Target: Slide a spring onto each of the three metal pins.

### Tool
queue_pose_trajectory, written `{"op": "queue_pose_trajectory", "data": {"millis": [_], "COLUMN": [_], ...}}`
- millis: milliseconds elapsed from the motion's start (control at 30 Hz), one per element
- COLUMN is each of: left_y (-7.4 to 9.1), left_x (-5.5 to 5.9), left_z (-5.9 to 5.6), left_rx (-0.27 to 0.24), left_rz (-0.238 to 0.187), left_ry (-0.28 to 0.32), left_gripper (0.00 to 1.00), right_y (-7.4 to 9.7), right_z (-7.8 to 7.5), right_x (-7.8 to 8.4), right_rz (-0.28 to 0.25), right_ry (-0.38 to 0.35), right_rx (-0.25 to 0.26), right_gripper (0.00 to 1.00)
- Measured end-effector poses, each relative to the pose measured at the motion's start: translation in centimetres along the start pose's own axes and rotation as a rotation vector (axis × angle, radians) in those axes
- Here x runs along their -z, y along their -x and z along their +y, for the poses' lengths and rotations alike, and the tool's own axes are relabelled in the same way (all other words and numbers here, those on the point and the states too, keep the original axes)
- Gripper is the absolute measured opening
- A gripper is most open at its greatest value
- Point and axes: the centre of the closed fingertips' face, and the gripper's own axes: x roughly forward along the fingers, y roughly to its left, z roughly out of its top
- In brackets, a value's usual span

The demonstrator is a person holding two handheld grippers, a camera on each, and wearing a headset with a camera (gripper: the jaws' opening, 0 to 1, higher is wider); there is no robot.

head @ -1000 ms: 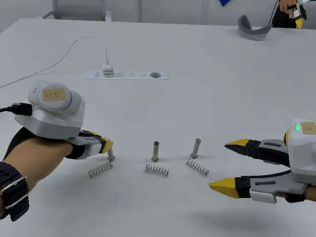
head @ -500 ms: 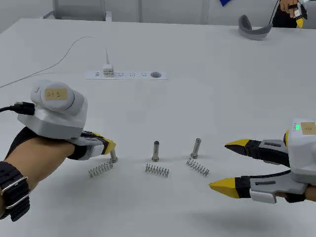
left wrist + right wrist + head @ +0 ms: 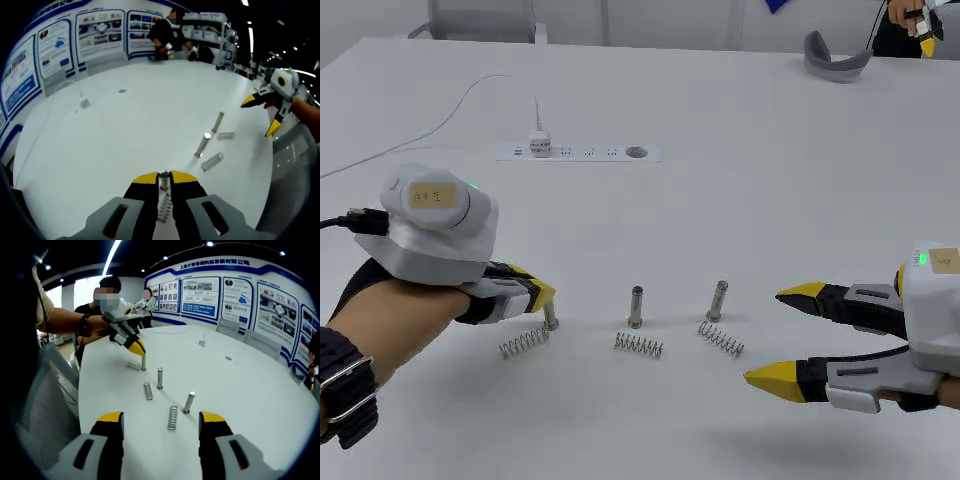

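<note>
Left gripper (image 3: 544, 295) was low, tips pointing across at the right gripper (image 3: 766, 336). Its jaws were pinched together on the top of a pin (image 3: 163, 175). Left hand (image 3: 400, 310) gripped the body from underneath, forearm trailing back behind the tips. Right gripper was held roughly level with jaws spread wide. Its yellow tips were aimed back at the left one, well apart from it.

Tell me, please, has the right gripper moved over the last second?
No. The right gripper keeps its place on the table beside the nearest spring and pin, with its jaws open.
</note>
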Motion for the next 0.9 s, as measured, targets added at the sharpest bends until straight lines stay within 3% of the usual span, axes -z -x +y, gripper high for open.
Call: {"op": "queue_pose_trajectory", "data": {"millis": [900], "left_y": [0.68], "left_x": [-0.46], "left_z": [-0.03], "left_rx": [-0.011], "left_rz": [-0.028], "left_ry": [-0.003], "left_gripper": [0.14], "right_y": [-0.03], "right_z": [-0.06], "right_x": [0.21], "right_rz": [0.005], "right_ry": [0.004], "right_rx": [-0.006], "right_gripper": [0.62]}}
